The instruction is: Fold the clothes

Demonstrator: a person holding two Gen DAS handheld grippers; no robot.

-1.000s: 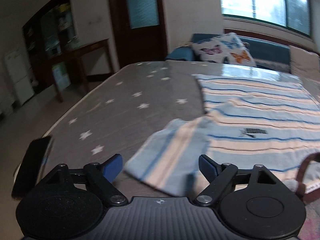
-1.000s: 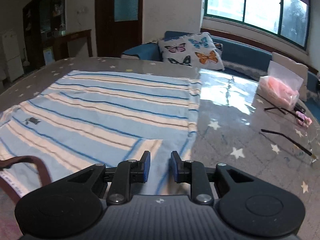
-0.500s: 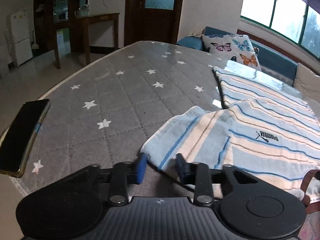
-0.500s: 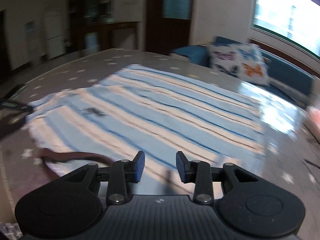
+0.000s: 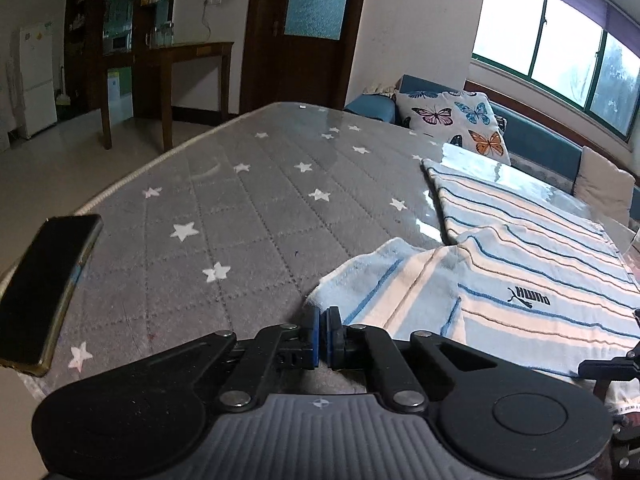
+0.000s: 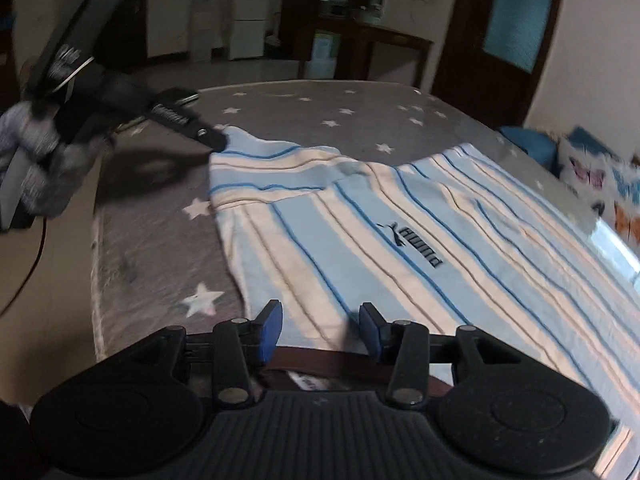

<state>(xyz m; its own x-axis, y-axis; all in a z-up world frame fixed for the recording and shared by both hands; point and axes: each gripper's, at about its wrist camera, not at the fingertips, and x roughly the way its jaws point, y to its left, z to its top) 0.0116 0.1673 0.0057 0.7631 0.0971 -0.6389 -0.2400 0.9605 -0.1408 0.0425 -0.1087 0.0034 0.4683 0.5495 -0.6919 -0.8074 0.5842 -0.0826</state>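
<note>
Grey quilted cloth with white stars covers the table (image 5: 240,216), which stands in a dim room with a window (image 5: 560,40) and a dark wooden door (image 5: 308,20) behind it. A blue sofa (image 5: 540,148) beyond the far edge carries a butterfly-print cushion (image 5: 452,116).

Your striped shirt (image 5: 540,280) lies flat on the right part of the table as the left wrist view shows it, pale blue and cream with thin dark stripes and a small dark logo. One sleeve (image 5: 380,280) spreads out toward the left tool.

Your left tool (image 5: 322,330) is clenched, blue pads pressed close together right at the sleeve's near corner. Whether fabric sits between the pads cannot be told from this view. In the right wrist view the tip of that tool (image 6: 212,138) meets the corner of the sleeve (image 6: 264,168).

Your right tool (image 6: 318,328) is released, its blue pads standing well apart above the shirt's (image 6: 400,248) near edge. A brown strap (image 6: 328,360) runs across just below its pads.

A dark phone (image 5: 44,288) rests at the table's left edge, well apart from the shirt.
</note>
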